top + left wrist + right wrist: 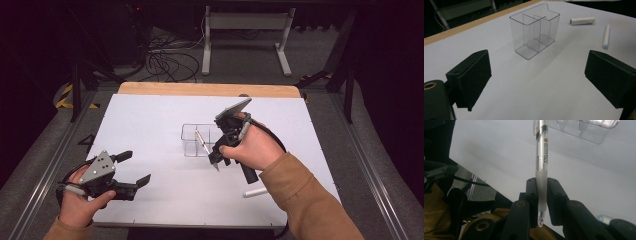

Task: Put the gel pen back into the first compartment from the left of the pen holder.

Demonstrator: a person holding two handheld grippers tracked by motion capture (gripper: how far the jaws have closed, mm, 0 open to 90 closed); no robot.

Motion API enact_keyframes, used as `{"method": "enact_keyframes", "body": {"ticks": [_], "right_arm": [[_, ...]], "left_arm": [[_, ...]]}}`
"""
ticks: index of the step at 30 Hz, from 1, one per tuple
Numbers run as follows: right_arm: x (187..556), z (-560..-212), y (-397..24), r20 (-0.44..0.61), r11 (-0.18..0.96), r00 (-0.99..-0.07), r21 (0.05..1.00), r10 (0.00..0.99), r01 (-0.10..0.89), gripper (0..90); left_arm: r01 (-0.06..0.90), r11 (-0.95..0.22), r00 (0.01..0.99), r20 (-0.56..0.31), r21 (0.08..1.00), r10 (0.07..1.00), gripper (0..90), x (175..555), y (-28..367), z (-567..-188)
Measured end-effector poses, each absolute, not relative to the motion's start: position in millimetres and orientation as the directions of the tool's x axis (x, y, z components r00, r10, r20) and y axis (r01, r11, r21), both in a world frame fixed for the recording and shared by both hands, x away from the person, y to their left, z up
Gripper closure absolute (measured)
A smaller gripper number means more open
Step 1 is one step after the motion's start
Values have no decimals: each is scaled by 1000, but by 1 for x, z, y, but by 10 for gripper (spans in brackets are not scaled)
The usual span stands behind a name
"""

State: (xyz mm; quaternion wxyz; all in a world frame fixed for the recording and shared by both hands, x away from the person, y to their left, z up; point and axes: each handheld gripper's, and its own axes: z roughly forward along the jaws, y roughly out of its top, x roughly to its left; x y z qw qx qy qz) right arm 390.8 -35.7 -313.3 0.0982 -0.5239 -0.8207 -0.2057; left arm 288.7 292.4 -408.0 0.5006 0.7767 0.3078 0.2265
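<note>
Lying near clear organizer: two white markers, apart; right gripper clamps pen.

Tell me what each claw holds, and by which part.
Right claw grips a pen by its frosted grip section, near the tip. Left claw is open, holding nothing.
</note>
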Motion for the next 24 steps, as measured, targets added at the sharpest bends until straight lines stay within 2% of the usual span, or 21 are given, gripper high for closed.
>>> {"method": "enact_keyframes", "body": {"ticks": [24], "right_arm": [[424, -317, 0, 352, 372, -396, 136, 848, 918, 805]], "left_arm": [[242, -301, 709, 43, 922, 704, 76, 289, 294, -406]]}}
